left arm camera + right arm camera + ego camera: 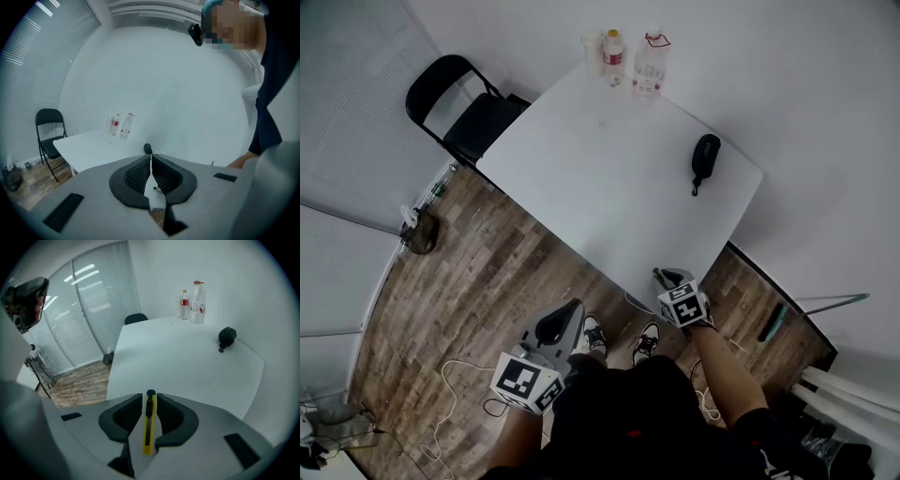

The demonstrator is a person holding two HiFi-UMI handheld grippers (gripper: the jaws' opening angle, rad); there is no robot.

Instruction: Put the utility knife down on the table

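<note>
A yellow and black utility knife (149,420) stands lengthwise between the pads of my right gripper (150,403), which is shut on it. In the head view that right gripper (667,279) hovers at the near edge of the white table (609,187), its tip just over the edge. My left gripper (561,328) hangs lower, over the wooden floor in front of the table, away from the knife. In the left gripper view its jaws (151,165) are pressed together with nothing between them.
On the table lie a black pouch (704,158) at the right and two plastic bottles (634,61) with a cup at the far corner. A black folding chair (469,111) stands left of the table. Cables run over the floor (459,375).
</note>
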